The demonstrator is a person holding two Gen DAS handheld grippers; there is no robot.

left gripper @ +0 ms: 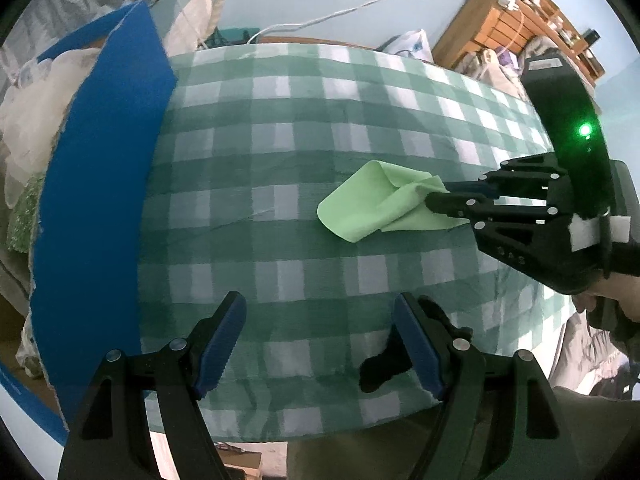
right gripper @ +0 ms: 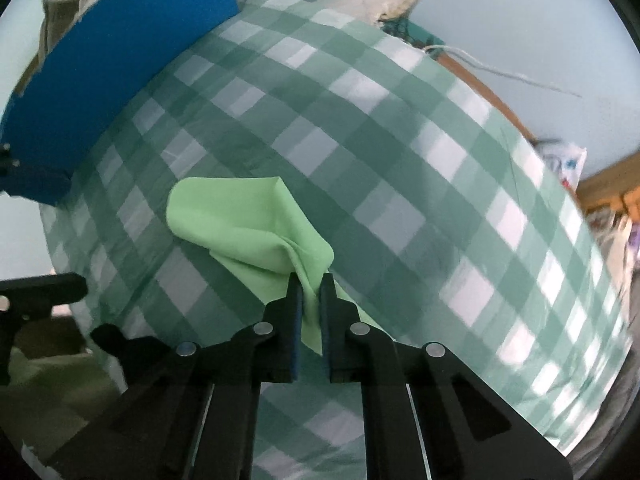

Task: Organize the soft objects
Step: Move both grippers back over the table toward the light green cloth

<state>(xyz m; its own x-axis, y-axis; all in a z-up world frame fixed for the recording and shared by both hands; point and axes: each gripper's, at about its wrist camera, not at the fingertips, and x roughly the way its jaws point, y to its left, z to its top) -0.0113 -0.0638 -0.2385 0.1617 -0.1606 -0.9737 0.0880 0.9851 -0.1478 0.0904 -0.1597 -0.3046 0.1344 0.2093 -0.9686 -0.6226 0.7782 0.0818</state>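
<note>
A light green cloth (left gripper: 372,204) lies partly folded on the green checked tablecloth (left gripper: 280,120). My right gripper (right gripper: 311,280) is shut on one corner of the green cloth (right gripper: 240,216) and lifts that corner off the table; it also shows in the left wrist view (left gripper: 438,196), coming in from the right. My left gripper (left gripper: 320,312) is open and empty, low over the near part of the table, short of the cloth.
A blue box flap (left gripper: 100,184) stands along the table's left side, with white and green soft things (left gripper: 28,120) behind it. A wooden shelf (left gripper: 512,20) is at the far right. The table's near edge (left gripper: 320,432) is just below my left gripper.
</note>
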